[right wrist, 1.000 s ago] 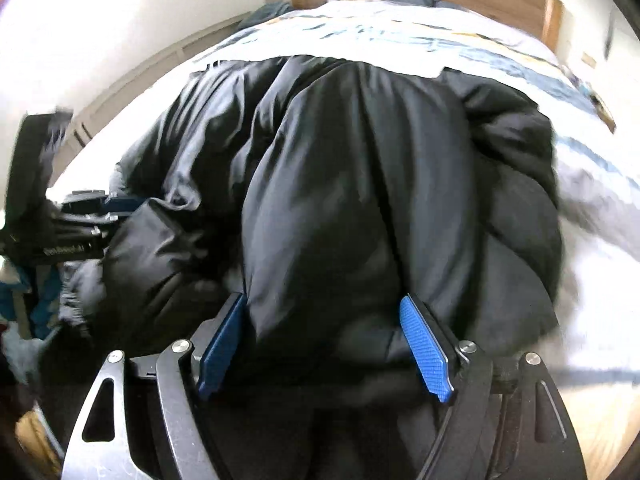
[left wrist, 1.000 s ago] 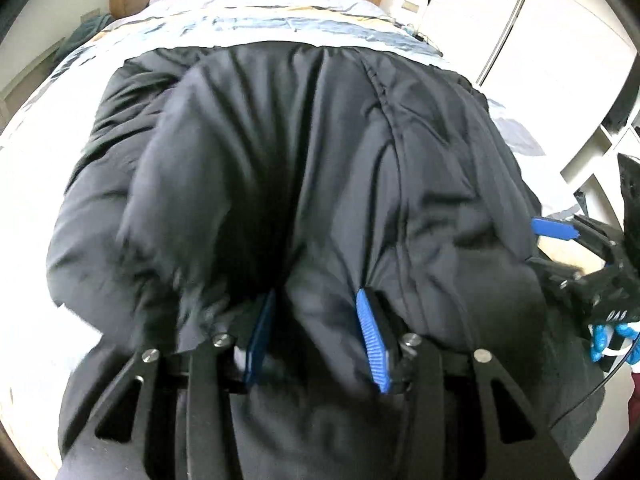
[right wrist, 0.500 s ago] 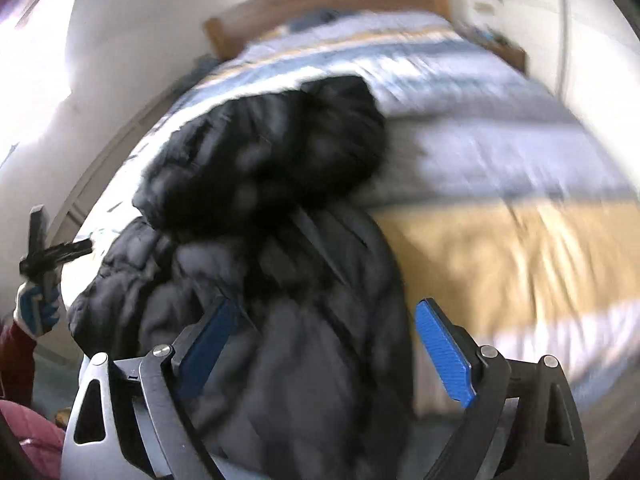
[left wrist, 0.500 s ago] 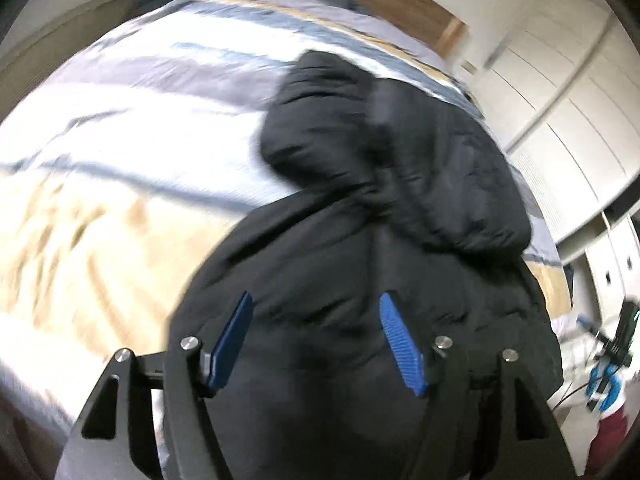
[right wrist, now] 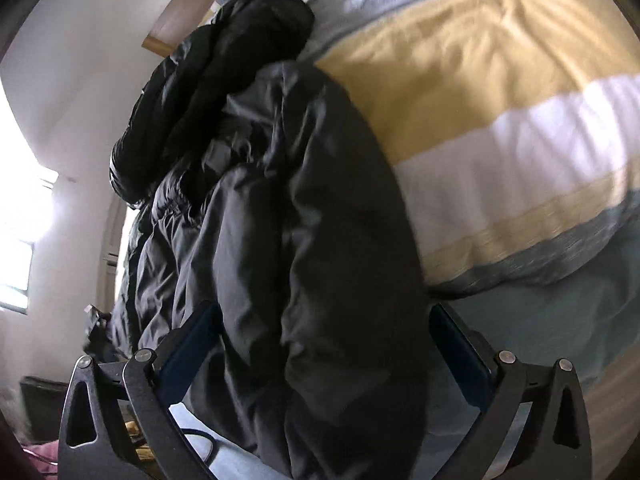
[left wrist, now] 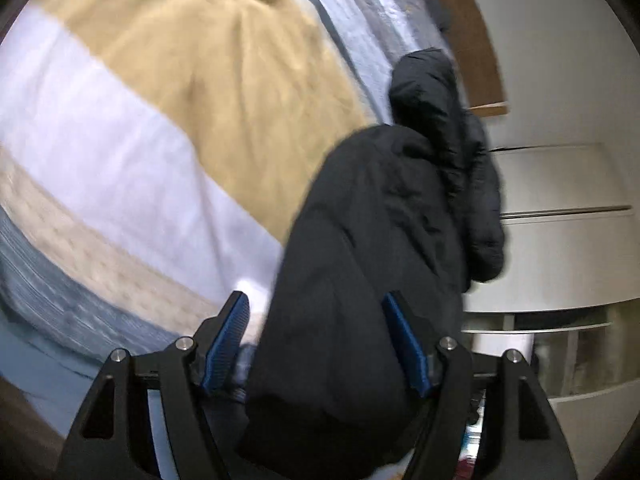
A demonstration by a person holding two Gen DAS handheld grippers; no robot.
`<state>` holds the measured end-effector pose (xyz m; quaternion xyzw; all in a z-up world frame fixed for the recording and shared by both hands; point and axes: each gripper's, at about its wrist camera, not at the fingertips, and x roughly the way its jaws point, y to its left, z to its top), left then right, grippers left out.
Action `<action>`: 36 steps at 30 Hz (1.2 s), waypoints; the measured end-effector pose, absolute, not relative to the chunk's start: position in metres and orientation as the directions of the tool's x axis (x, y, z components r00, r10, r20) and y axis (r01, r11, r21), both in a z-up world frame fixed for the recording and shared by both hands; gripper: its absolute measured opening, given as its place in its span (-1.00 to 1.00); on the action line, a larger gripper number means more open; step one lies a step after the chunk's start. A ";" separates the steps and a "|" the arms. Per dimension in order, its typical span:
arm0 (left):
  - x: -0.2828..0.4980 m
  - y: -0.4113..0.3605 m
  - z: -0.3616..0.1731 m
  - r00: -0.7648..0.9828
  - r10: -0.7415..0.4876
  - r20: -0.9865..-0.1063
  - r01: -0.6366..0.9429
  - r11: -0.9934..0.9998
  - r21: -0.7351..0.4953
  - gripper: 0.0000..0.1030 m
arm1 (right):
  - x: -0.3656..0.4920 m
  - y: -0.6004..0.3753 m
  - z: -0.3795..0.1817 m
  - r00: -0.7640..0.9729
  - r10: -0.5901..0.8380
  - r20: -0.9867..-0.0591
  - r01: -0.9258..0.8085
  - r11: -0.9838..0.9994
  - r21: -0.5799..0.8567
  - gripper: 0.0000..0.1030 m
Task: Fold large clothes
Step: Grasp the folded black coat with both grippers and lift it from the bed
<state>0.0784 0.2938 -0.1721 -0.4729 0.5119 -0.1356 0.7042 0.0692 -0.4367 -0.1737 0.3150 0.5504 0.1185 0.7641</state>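
A bulky black padded coat [left wrist: 372, 240] is being held up in front of both cameras, above the edge of a bed covered by a quilted duvet with broad yellow, white and grey-blue stripes [left wrist: 152, 128]. In the left wrist view, a thick fold of the dark fabric is being gripped by the left gripper [left wrist: 320, 344]; its blue ribbed pads [left wrist: 404, 344] are being kept fairly wide apart by the bulk of the cloth, the right one pressed against the fabric and the left one lying just beside its edge. The puffy hood end of the coat is being shown higher up, near a wooden headboard [left wrist: 468, 40], with white wardrobe doors [left wrist: 560, 224] beyond it.

In the right wrist view, the same coat [right wrist: 304, 240] is being clamped by the right gripper [right wrist: 324, 352], a heavy roll of fabric filling the whole gap between its two blue pads [right wrist: 460, 356], which are being pushed well apart by it. The rest of the garment is hanging away to the left of that view, against a white wall [right wrist: 80, 60], while the striped duvet [right wrist: 500, 80] is lying to the right. Both views are being blurred somewhat by motion.
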 end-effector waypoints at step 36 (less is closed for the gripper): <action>0.198 0.242 0.037 0.657 -0.753 -0.048 0.122 0.169 -0.978 -0.77 | 0.189 -0.454 -0.006 0.662 0.702 -0.263 -0.199 0.503 0.841 -0.67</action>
